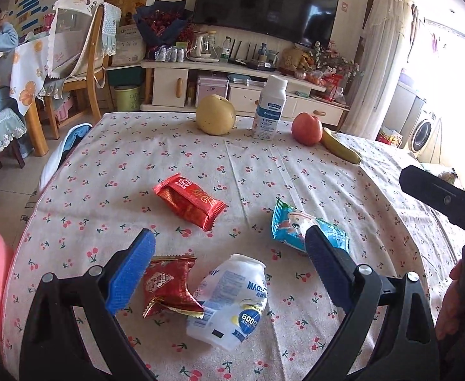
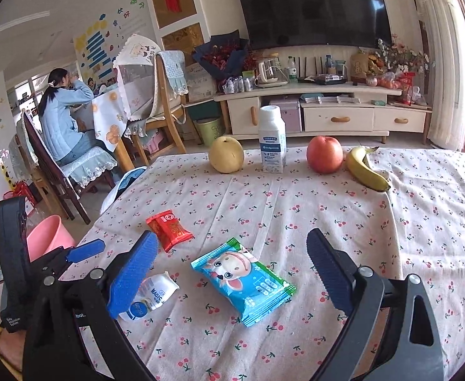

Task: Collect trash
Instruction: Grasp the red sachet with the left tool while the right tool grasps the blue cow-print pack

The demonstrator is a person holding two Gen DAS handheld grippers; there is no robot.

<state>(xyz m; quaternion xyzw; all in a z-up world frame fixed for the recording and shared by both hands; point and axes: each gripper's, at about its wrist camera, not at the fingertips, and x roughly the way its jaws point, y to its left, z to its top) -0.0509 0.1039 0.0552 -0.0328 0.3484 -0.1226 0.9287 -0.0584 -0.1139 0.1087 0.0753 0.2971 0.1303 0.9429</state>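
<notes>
Between spread left gripper (image 1: pixel 229 250) fingers, crumpled white bottle (image 1: pixel 229 304), perhaps untouched, right gripper (image 2: pixel 232 254) spread.

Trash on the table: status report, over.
Left gripper open over crushed white bottle. Right gripper open over blue wrapper. Nothing collected. Nothing in the way.

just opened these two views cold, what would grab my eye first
Bright litter on the cherry-print tablecloth: a blue cartoon wrapper between the open right gripper, a red packet further back and left, and a crushed white bottle beside a torn red wrapper in front of the open left gripper. Along the far edge stand a pear, an upright white bottle, an apple and a banana.
</notes>
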